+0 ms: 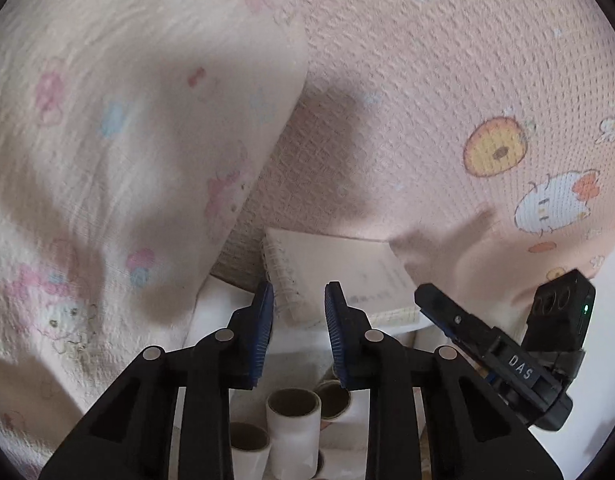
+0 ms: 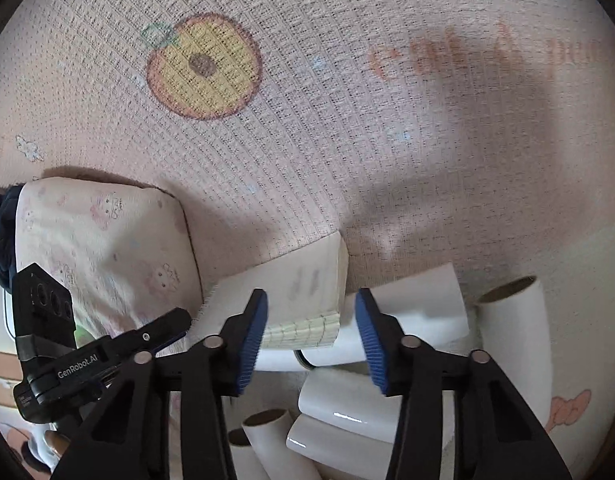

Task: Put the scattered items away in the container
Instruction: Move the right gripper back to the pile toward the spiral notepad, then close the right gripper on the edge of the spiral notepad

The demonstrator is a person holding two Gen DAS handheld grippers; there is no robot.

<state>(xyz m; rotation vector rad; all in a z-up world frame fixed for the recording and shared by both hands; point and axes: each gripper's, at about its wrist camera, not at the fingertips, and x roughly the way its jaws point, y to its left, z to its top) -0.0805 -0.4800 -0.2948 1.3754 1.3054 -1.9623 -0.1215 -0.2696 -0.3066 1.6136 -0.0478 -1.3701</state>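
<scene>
Two printed names can be read, both on the grippers.

In the left wrist view, white letters "DAS" stand on the black body of the right gripper (image 1: 431,300). In the right wrist view, white letters "GenRobot.AI" stand on the black body of the left gripper (image 2: 175,322). The orange letters printed on the pink blanket (image 2: 347,152) and the faint writing on the notepad (image 2: 303,300) are too blurred to read.

Home bedroom, cartoon-print pink bedsheet (image 2: 307,140), matching pillow (image 1: 119,152), spiral notebook (image 1: 339,276) on the bed
</scene>
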